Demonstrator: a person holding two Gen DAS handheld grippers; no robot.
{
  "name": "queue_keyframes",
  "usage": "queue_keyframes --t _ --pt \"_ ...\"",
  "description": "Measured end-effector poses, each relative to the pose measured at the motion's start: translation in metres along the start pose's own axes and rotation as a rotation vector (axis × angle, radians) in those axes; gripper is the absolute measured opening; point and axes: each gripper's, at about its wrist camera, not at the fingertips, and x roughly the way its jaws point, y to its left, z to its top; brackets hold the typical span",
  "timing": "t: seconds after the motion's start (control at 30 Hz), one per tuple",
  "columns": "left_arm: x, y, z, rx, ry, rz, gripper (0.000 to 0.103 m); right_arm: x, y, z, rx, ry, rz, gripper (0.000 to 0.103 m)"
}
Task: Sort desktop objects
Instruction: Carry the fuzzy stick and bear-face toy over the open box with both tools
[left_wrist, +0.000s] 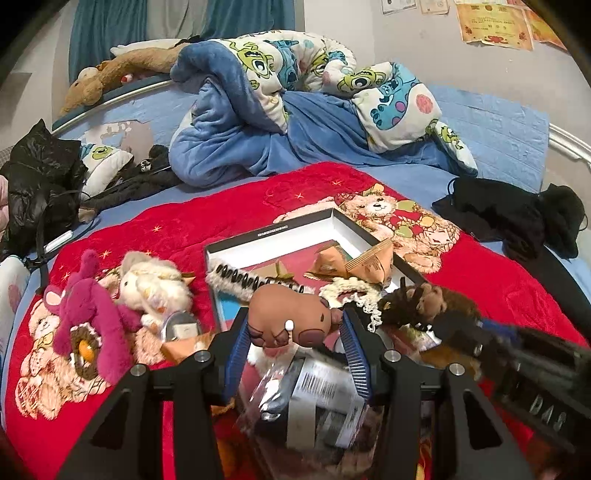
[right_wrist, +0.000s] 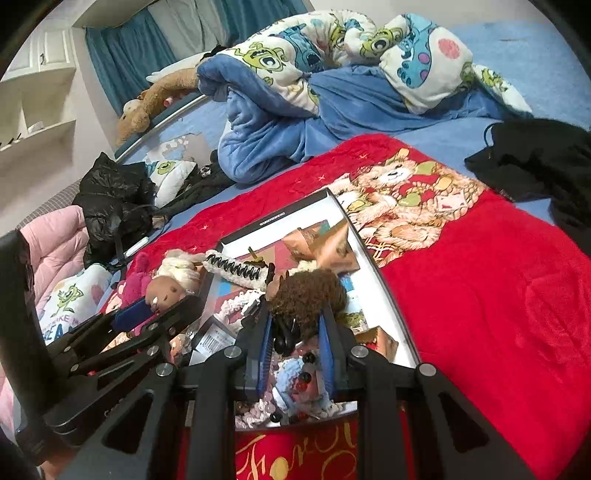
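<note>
My left gripper (left_wrist: 295, 325) pinches a brown capybara toy (left_wrist: 291, 317) above the white open box (left_wrist: 258, 243); my right gripper (right_wrist: 295, 325) pinches a shaggy brown plush (right_wrist: 310, 291) there too. Clutter under both is blurred and hard to identify. The box holds folded paper packets (left_wrist: 354, 262) and a fuzzy spiral-bound notebook (left_wrist: 240, 278).

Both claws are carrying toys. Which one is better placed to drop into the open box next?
Right. The right claw, holding the dark furry toy, hangs over the box; the left claw with its brown plush is at the near edge.

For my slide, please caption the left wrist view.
Left gripper holds a brown plush toy above a cluttered box.
</note>
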Motion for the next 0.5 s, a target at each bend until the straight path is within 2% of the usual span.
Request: queue_keyframes --t 0.23,0.5 --pt "0.029 -0.009 -0.006 -0.001 0.027 -0.019 0.050 0.021 -0.003 -0.004 -0.011 0.057 -0.027 0.022" --pt "0.048 -0.010 -0.015 -0.004 0.068 -0.018 0.050 0.029 -0.005 -0.006 0.002 0.078 -0.039 0.022"
